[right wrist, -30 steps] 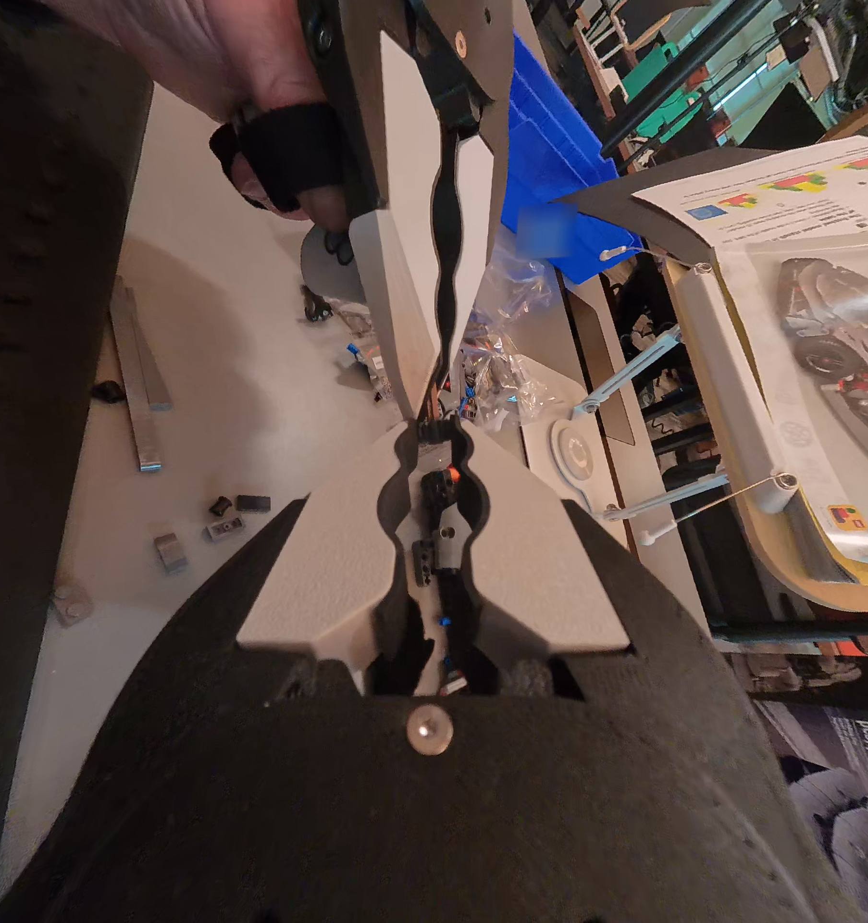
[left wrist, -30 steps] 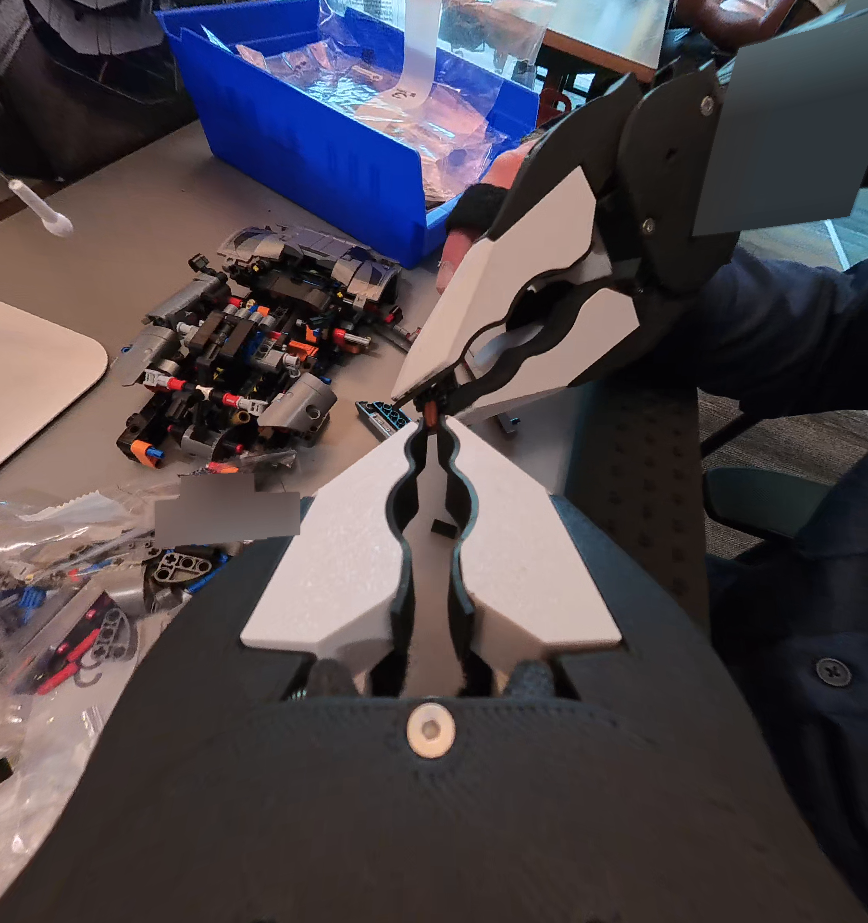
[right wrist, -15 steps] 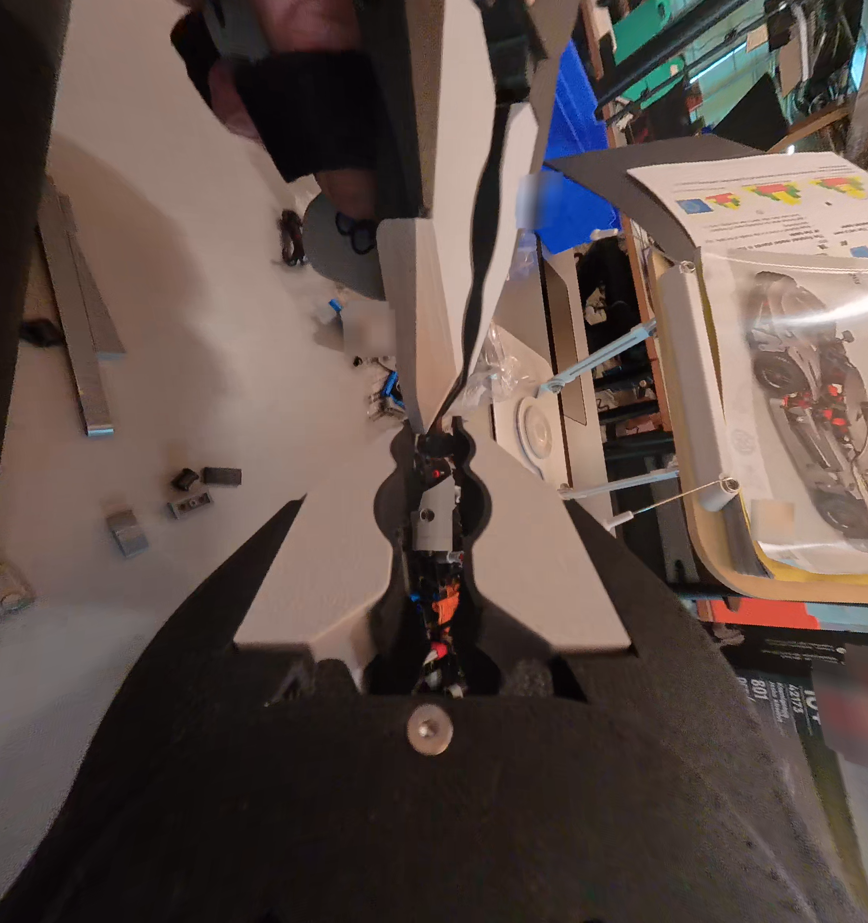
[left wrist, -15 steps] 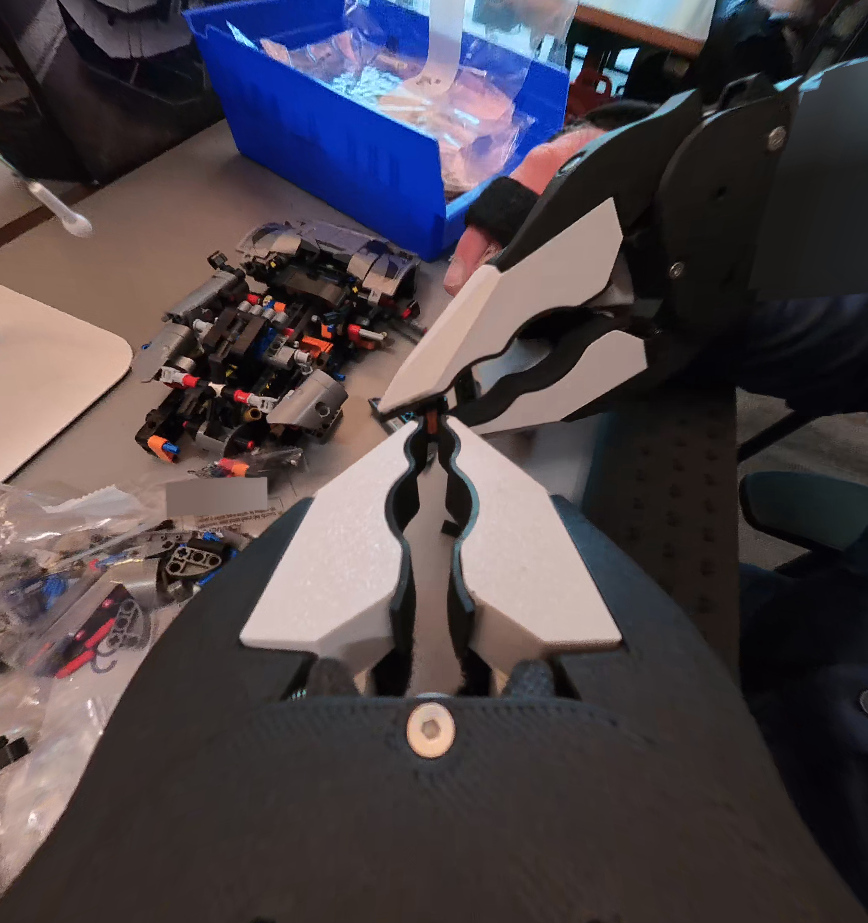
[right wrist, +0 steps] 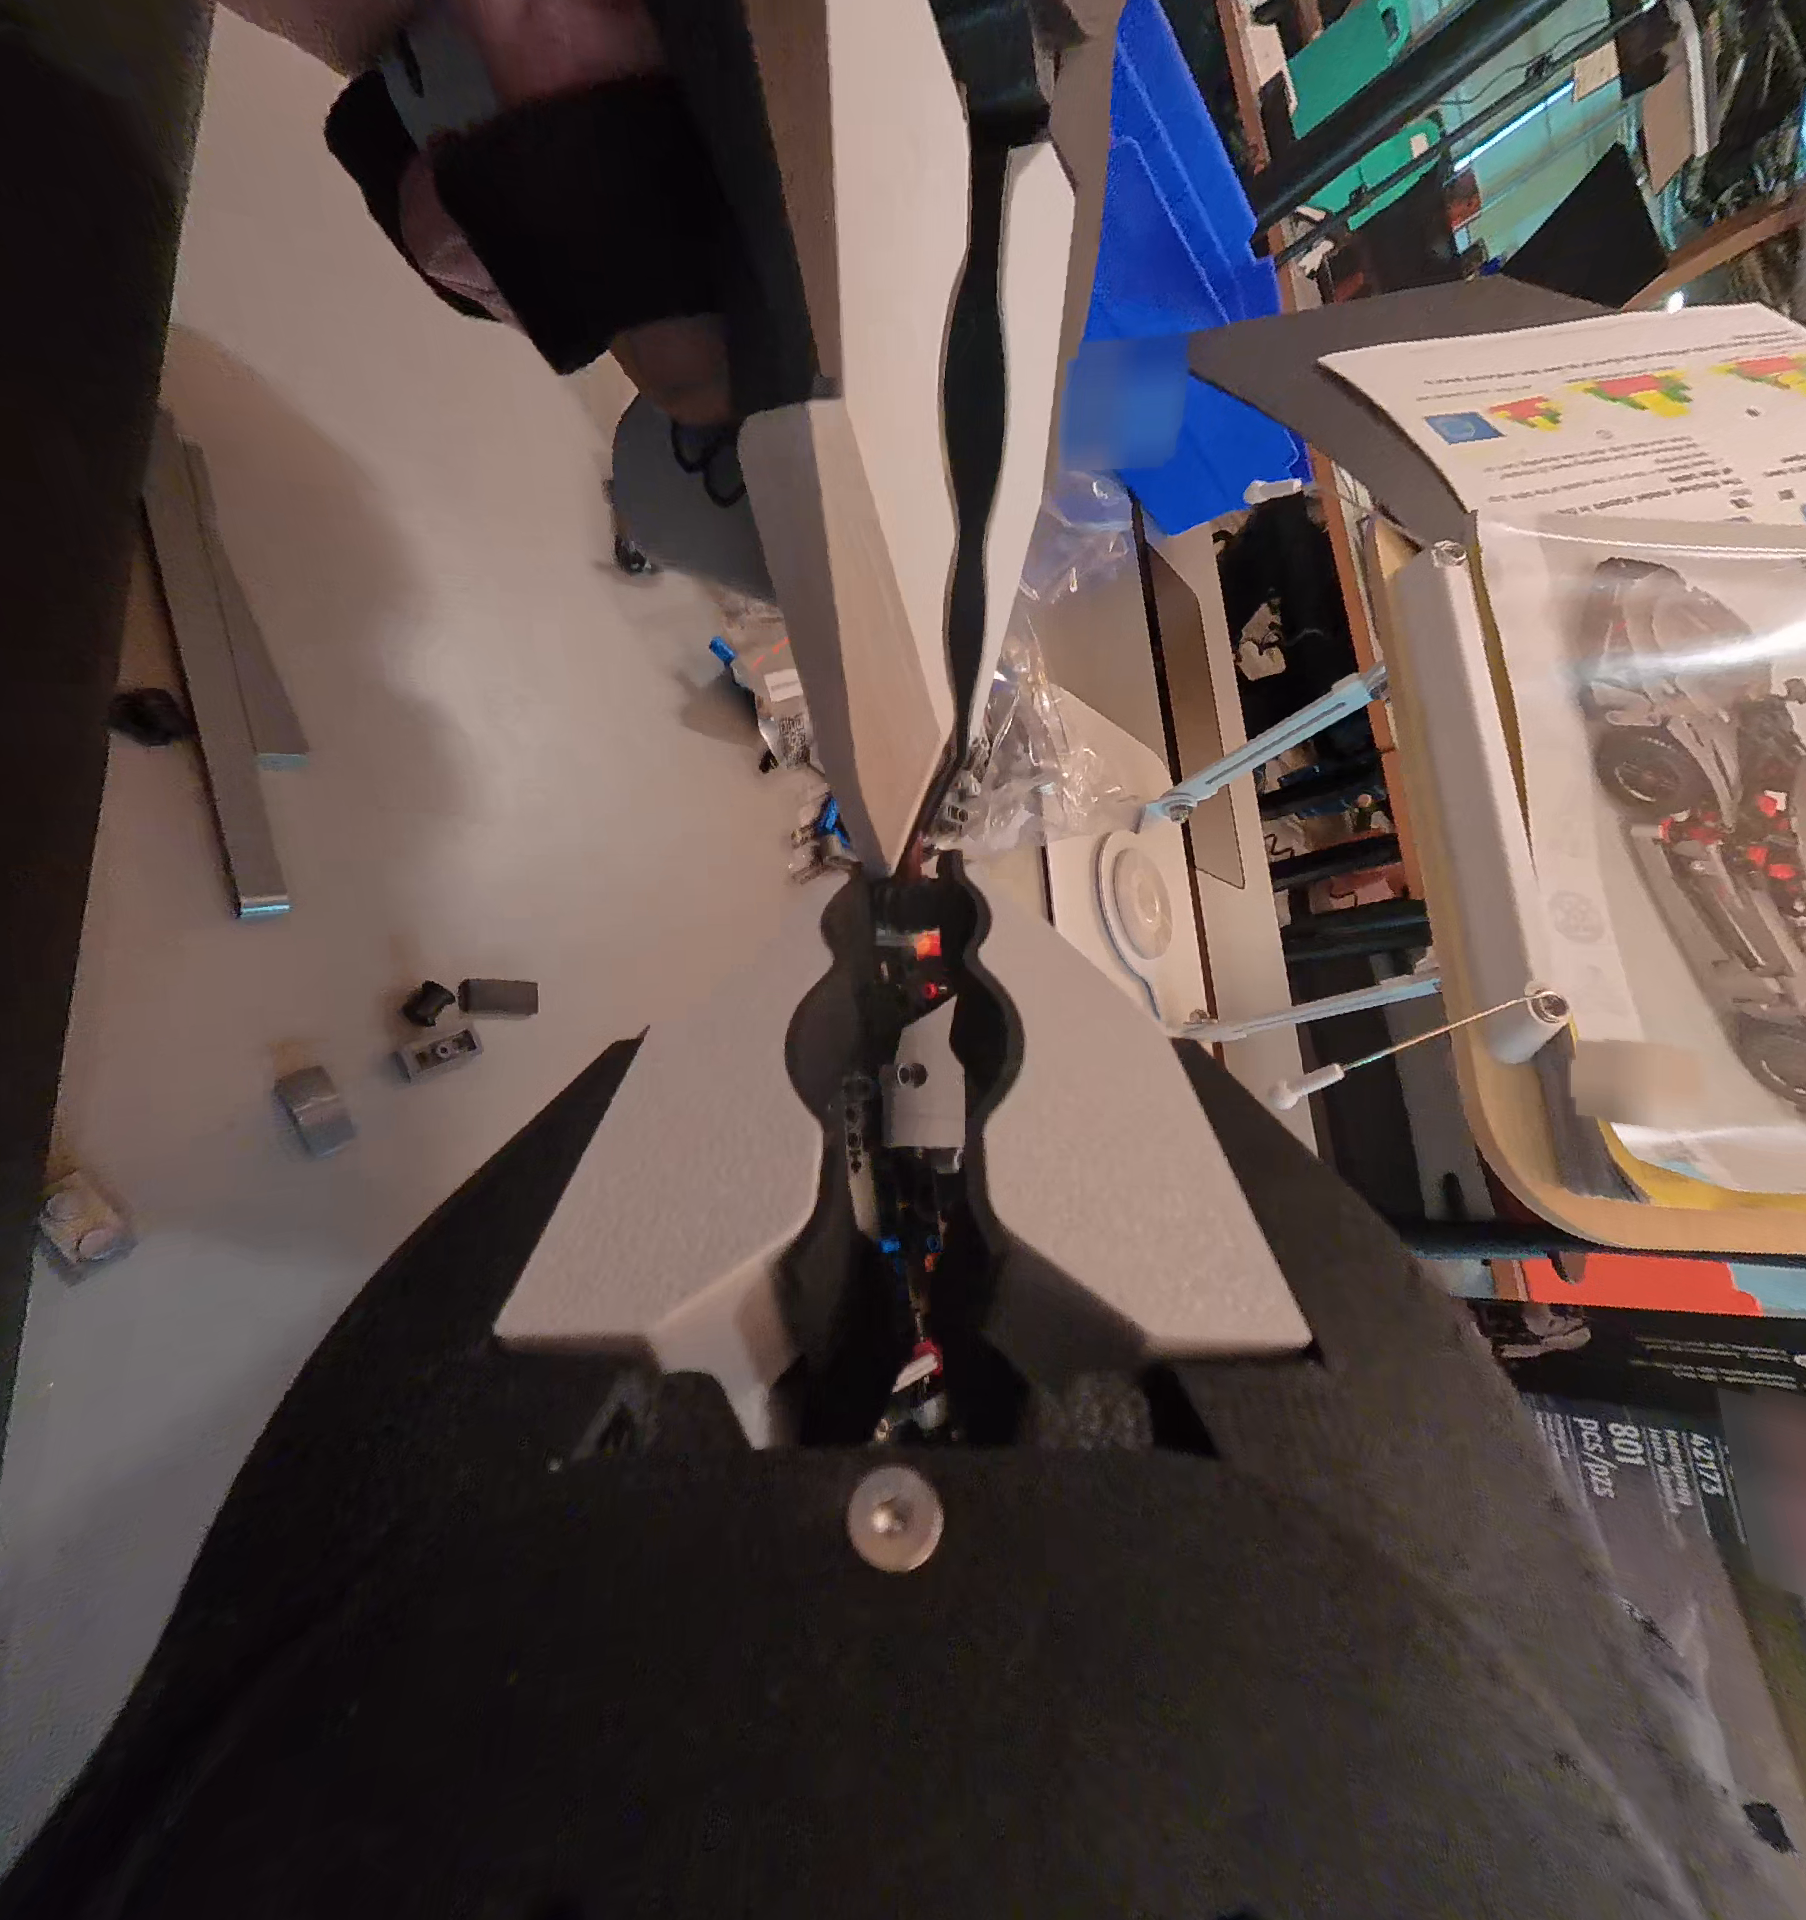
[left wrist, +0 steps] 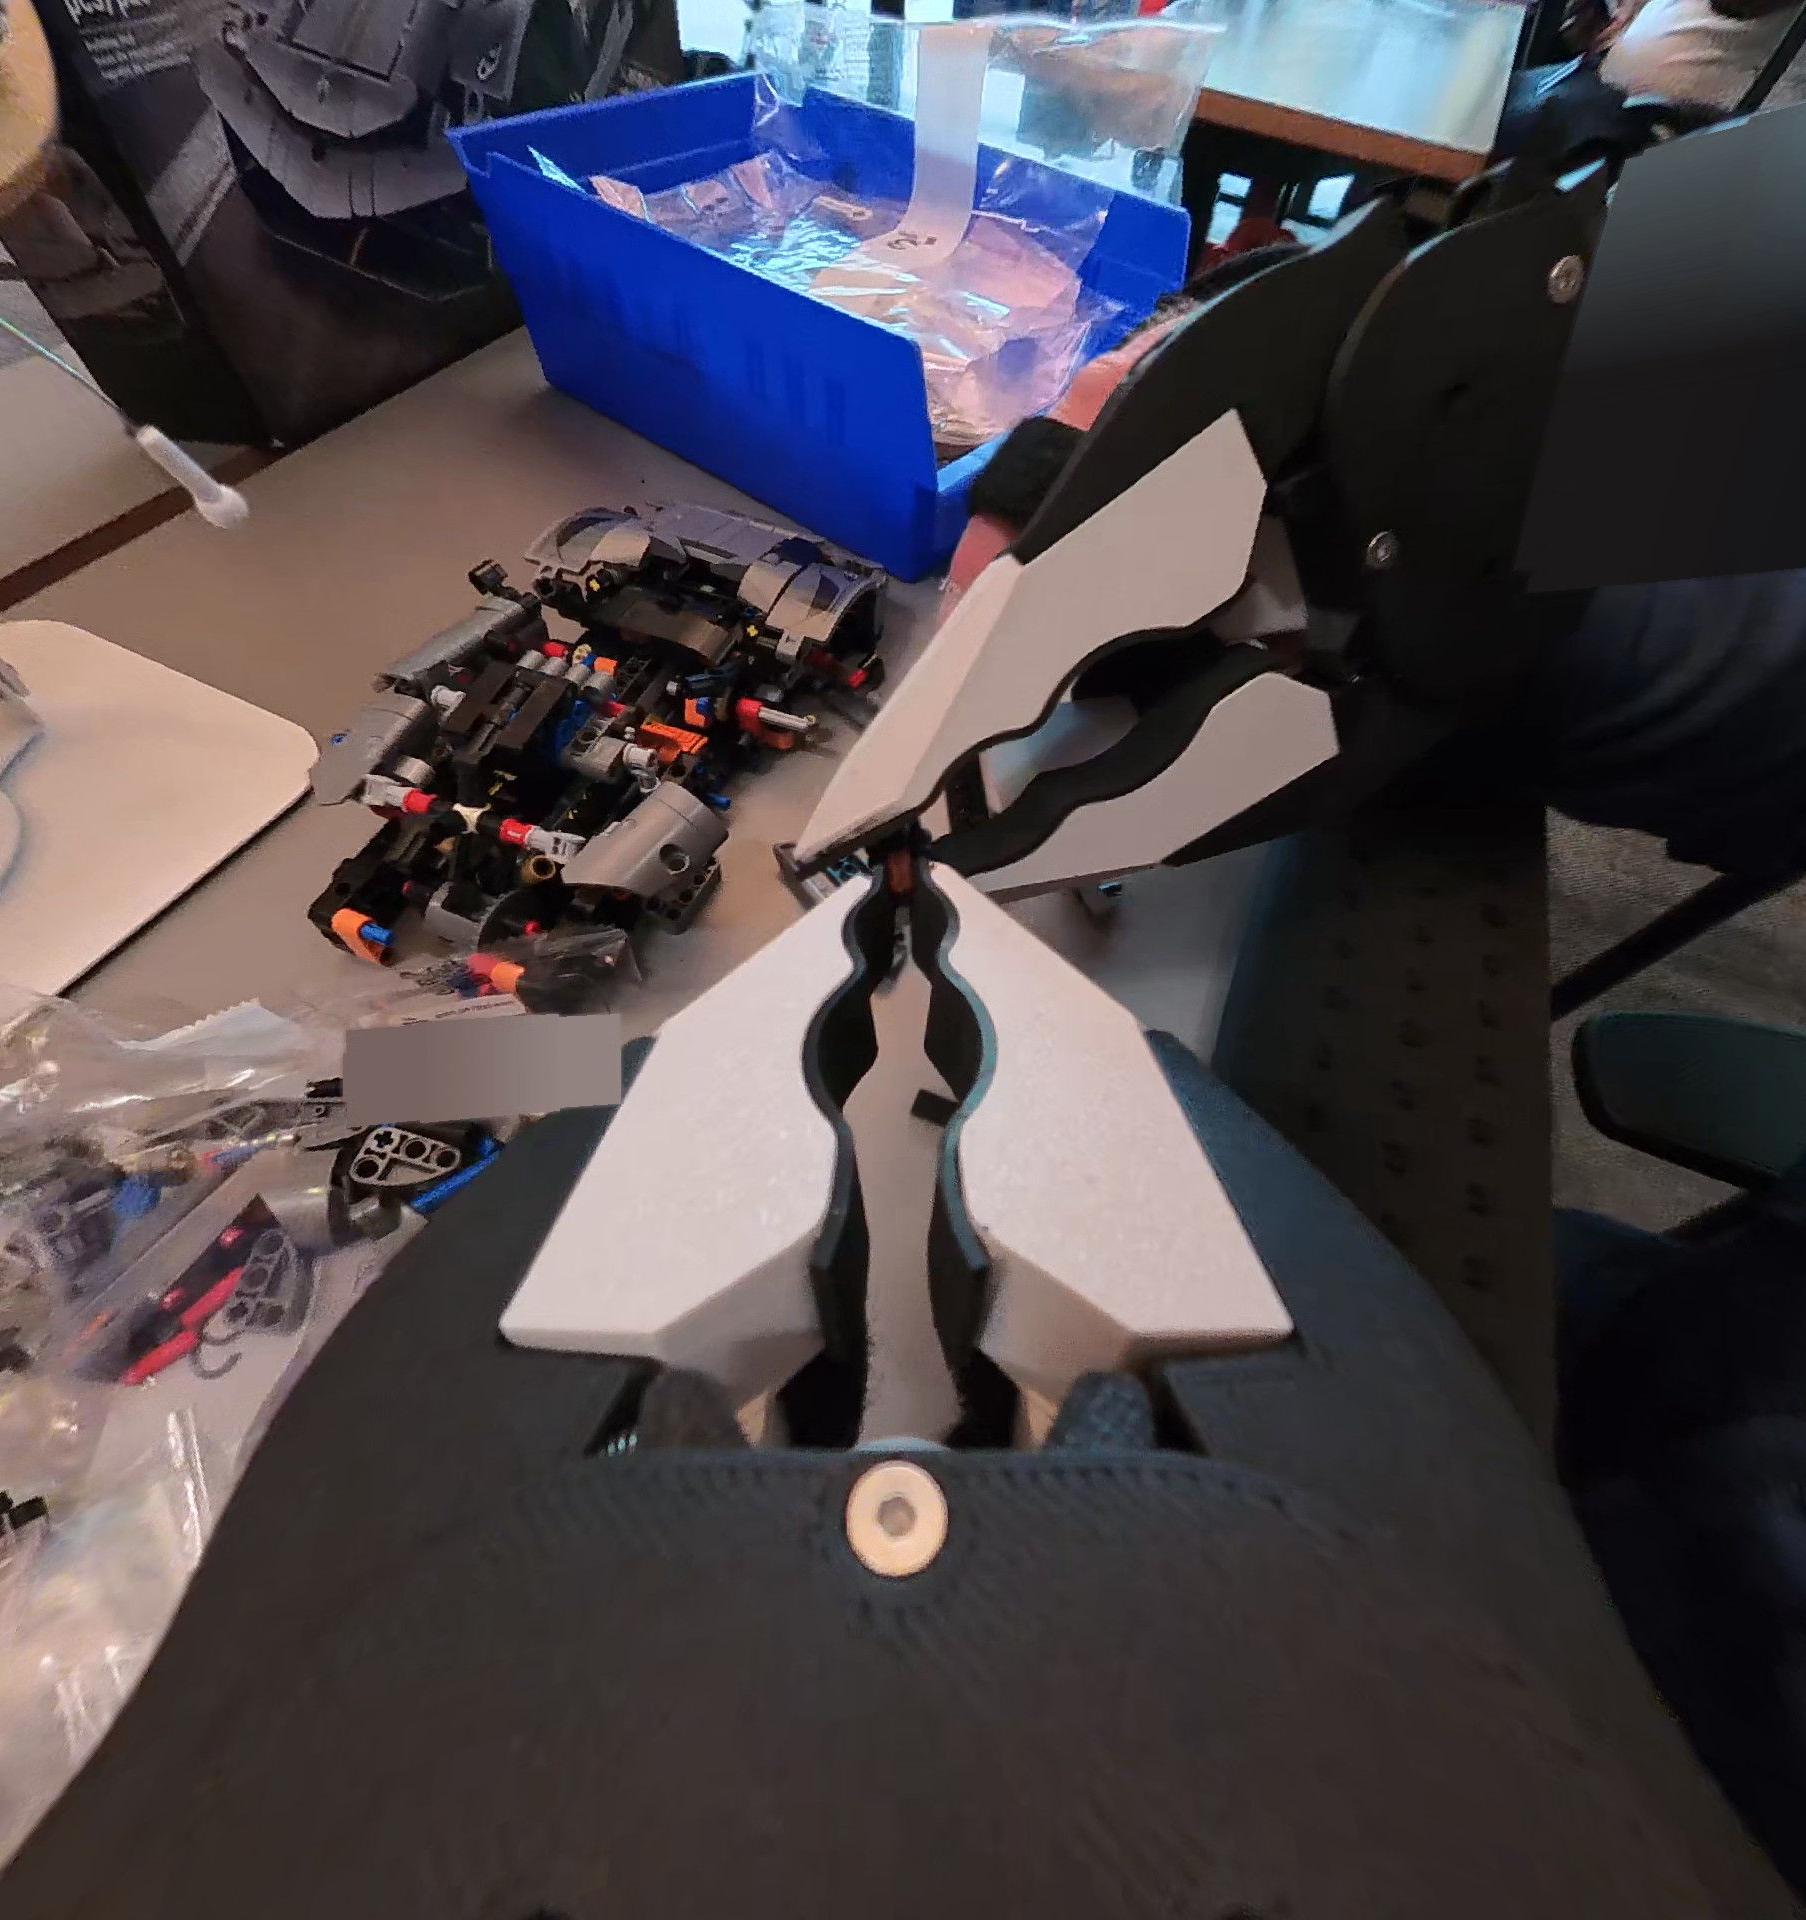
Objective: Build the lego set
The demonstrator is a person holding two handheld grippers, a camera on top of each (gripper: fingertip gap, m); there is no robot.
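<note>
Fingertips of left hand-held gripper [left wrist: 901, 883] and right hand-held gripper [right wrist: 914, 914] meet, both pinched narrow on one small orange-black piece [left wrist: 899, 871] above the tabletop [left wrist: 359, 561].

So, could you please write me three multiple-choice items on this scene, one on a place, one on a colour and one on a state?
1. Where does the half-built lego car lie?
A. inside the bin
B. on the table in front of the bin
C. on the instruction booklet

2. What colour is the plastic bin?
A. blue
B. red
C. green

3. How do the left gripper and right gripper stand?
A. both wide open
B. one resting on the table
C. tip to tip, both closed on a small black and orange lego piece

Answers: 1 B, the car sits on the grey tabletop before the bin; 2 A, its walls are blue; 3 C, the tips meet at the piece.
</note>
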